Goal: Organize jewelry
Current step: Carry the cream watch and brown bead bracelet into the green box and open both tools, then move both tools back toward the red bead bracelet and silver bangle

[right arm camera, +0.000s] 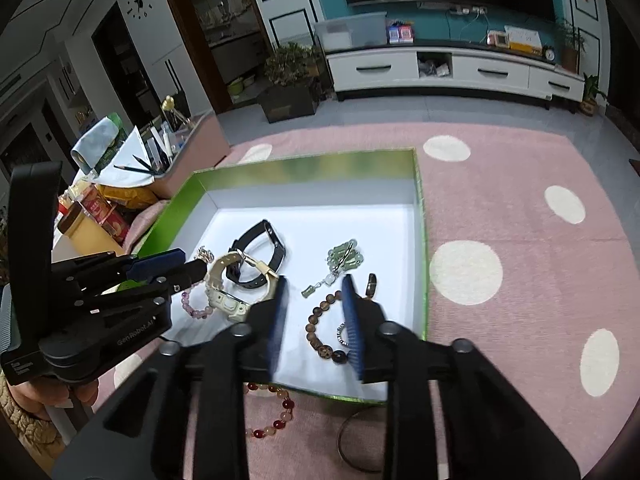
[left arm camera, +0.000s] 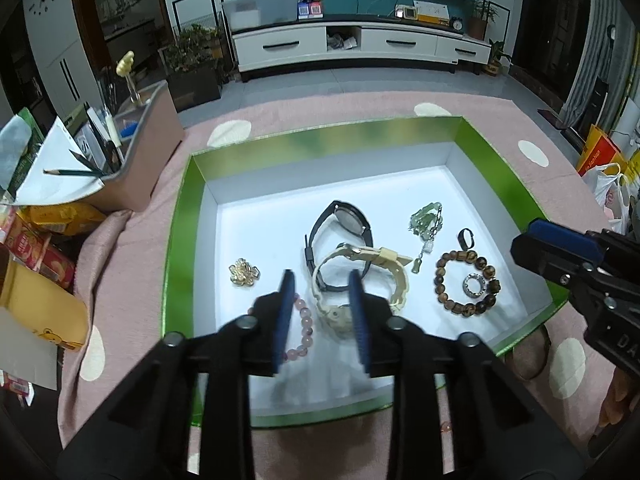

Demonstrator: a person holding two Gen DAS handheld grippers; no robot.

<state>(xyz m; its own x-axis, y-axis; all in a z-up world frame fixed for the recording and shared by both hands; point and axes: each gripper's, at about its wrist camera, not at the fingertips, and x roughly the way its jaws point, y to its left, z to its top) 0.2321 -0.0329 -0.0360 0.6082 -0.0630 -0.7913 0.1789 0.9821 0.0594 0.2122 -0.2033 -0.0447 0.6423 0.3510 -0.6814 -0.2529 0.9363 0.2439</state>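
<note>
A green box with a white floor lies on the pink mat. In it are a black watch, a cream watch, a gold brooch, a pink bead bracelet, a green jade pendant chain, a brown bead bracelet around a silver ring, and a small dark ring. My left gripper hovers open above the cream watch. My right gripper hovers open above the brown bead bracelet. Neither holds anything.
A red-and-cream bead bracelet and a dark bangle lie on the mat in front of the box. A pink organiser with pencils, snack packs and a yellow carton crowd the left side.
</note>
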